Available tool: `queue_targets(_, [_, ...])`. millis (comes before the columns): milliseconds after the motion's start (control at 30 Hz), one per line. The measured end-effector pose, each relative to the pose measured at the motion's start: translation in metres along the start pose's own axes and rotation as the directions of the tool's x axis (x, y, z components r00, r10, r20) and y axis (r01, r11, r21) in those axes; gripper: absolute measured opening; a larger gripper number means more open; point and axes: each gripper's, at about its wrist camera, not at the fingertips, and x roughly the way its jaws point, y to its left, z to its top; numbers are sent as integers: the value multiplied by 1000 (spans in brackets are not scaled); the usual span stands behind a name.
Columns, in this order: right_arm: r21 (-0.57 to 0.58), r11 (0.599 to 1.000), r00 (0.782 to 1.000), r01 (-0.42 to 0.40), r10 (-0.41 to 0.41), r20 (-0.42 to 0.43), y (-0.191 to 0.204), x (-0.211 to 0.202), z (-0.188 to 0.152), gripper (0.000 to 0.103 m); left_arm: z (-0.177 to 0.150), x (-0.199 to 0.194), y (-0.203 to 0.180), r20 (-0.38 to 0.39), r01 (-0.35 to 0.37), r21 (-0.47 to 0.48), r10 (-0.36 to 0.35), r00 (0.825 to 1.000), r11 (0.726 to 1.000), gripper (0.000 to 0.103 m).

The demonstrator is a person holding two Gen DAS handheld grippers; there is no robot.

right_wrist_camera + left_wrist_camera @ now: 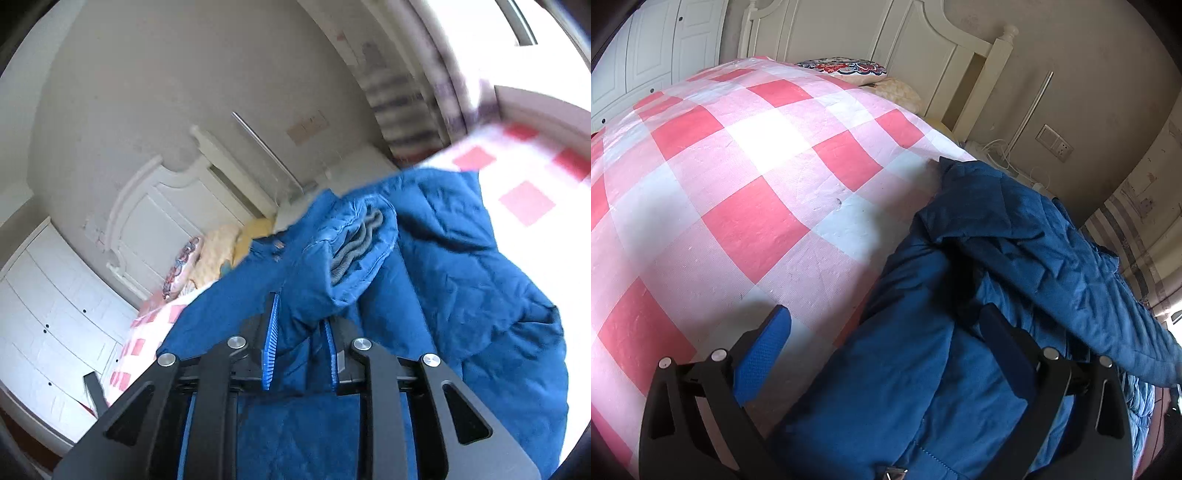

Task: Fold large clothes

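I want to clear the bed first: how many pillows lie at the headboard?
2: a patterned pillow on top, a yellowish pillow beside and under it. More may be hidden behind them.

A big blue coat (pixel 960 295) is lying crumpled on the bed, near the bed's right edge. It is puffy and stitched in squares. One sleeve (pixel 354 254) is sticking up, and its open end is showing a gray ribbed cuff (pixel 351 247) inside. Part of the coat is folding over itself.
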Motion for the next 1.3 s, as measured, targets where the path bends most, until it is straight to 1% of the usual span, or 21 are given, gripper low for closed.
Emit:
queue_targets(33, [-5, 1000, 1000, 16, -16, -10, -2, -2, -3, 23, 0, 0, 0, 0, 0, 0, 0, 1000, 1000, 101])
queue_targets(133, [39, 991, 985, 131, -125, -121, -31, 13, -20, 24, 0, 0, 0, 0, -1, 1, 1, 1000, 1000, 101])
queue_targets(200, [114, 985, 982, 132, -114, -153, -46, 15, -24, 27, 0, -1, 0, -1, -2, 2, 2, 1000, 1000, 101])
queue_targets(233, [120, 983, 981, 140, -122, -150, -46, 11, -24, 40, 1, -1, 0, 0, 3, -2, -3, 1000, 1000, 101])
queue_targets(267, [100, 976, 976, 195, -183, -114, -40, 0, -20, 47, 0, -1, 1, 1, 5, -4, -5, 1000, 1000, 101])
queue_targets(300, [83, 965, 968, 248, -244, -62, -34, -13, -16, 61, 0, -1, 1, 1, 6, -5, -6, 1000, 1000, 101])
queue_targets(333, [75, 961, 964, 267, -268, 0, -29, -25, -13, 67, 0, -1, 1, 1, 4, -4, -4, 1000, 1000, 101])
queue_targets(367, [48, 956, 954, 289, -292, 76, -19, -38, -8, 67, 0, 0, 1, 1, 3, -3, -3, 1000, 1000, 101])
queue_targets(433, [-76, 937, 934, 340, -328, 142, 9, -41, 5, 67, 0, 0, 0, -1, -2, -1, 2, 1000, 1000, 101])
queue_targets(567, [-371, 833, 910, 411, -399, 113, 54, 7, 17, 70, 0, 0, -1, -3, -5, 4, 5, 1000, 1000, 101])
queue_targets(600, [-446, 791, 899, 420, -429, 86, 62, 27, 15, 73, 0, 0, -1, -2, -3, 3, 3, 1000, 1000, 101])
queue_targets(667, [-535, 744, 887, 401, -462, 22, 68, 61, 7, 75, 0, -1, 0, 0, 2, -1, -2, 1000, 1000, 101])
queue_targets(733, [-566, 725, 875, 392, -484, -15, 65, 79, -7, 86, 0, -1, 1, 2, 7, -5, -7, 1000, 1000, 101])
queue_targets(767, [-579, 711, 851, 399, -523, -55, 58, 94, -15, 89, 0, -1, 1, 2, 7, -5, -7, 1000, 1000, 101])
queue_targets(800, [-583, 707, 841, 401, -536, -72, 53, 101, -21, 90, 0, -1, 1, 2, 6, -5, -6, 1000, 1000, 101])
queue_targets(833, [-589, 699, 844, 405, -533, -52, 47, 104, -28, 95, 0, -1, 1, 2, 5, -4, -5, 1000, 1000, 101])
queue_targets(933, [-593, 687, 840, 419, -541, -33, 39, 108, -29, 97, -2, -5, -1, 19, -13, -1, 13, 1000, 1000, 100])
queue_targets(967, [-600, 680, 837, 422, -547, -30, 39, 109, -30, 97, -2, -10, -4, 39, -19, 13, 18, 999, 1000, 100])
queue_targets(1067, [-596, 684, 838, 421, -544, -33, 38, 111, -33, 98, 0, -31, -31, 118, -18, 151, 0, 993, 988, 100])
queue_targets(1167, [-594, 685, 840, 422, -542, -29, 37, 110, -35, 98, 6, -47, -70, 189, -48, 312, -12, 982, 949, 101])
queue_targets(1300, [-590, 689, 841, 420, -540, -31, 38, 110, -35, 98, 21, -43, -122, 186, -77, 449, -8, 983, 890, 101])
